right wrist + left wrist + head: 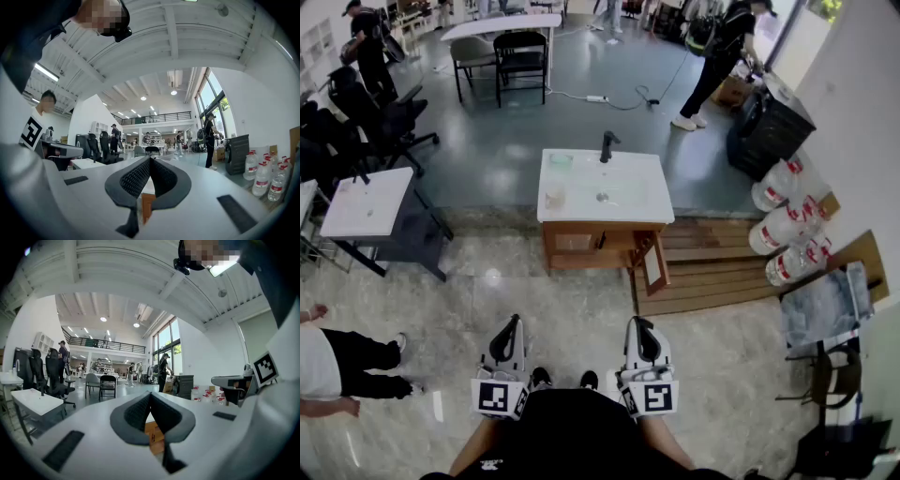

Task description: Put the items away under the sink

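The task looks barely begun. The sink (630, 214) stands far ahead across the floor, and the right door (654, 266) of the cabinet (581, 247) beneath it is swung open, ready to receive things. Two items sit on the left of the sink top: a greenish cup (561, 160) at the far corner and a pale object (554, 197) nearer, too small to identify. Both have yet to go inside. The left gripper (513, 323) and right gripper (638, 324) are level near the person's body, well apart from the sink — each with jaws closed together on nothing.
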A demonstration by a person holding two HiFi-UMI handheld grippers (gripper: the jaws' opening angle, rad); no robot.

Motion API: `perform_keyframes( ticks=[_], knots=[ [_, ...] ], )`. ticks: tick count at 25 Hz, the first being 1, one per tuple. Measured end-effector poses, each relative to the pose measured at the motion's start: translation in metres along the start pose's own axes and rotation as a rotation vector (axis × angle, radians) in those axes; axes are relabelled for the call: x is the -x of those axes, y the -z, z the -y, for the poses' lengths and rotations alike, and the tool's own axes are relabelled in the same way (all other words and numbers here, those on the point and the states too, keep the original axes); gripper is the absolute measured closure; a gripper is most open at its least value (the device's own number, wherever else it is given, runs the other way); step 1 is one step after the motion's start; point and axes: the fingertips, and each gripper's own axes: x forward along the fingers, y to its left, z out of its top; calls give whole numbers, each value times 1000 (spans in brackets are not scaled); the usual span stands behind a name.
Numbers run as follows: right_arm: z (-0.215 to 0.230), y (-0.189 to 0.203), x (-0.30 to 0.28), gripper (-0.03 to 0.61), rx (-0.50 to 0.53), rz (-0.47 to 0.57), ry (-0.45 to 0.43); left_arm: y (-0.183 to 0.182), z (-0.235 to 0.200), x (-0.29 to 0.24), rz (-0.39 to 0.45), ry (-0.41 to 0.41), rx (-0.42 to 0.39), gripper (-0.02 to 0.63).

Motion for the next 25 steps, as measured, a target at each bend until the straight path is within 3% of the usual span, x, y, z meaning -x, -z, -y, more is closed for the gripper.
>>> perform_keyframes(
  ticks=[22,25],
  knots=[
    [-17,5,0,565,-33,-10,-10,4,-16,11,-24,-10,-11,607],
    [-25,5,-6,532,-70,-3,-3,8,-28,14,-38,-8,-12,607]
  ],
)
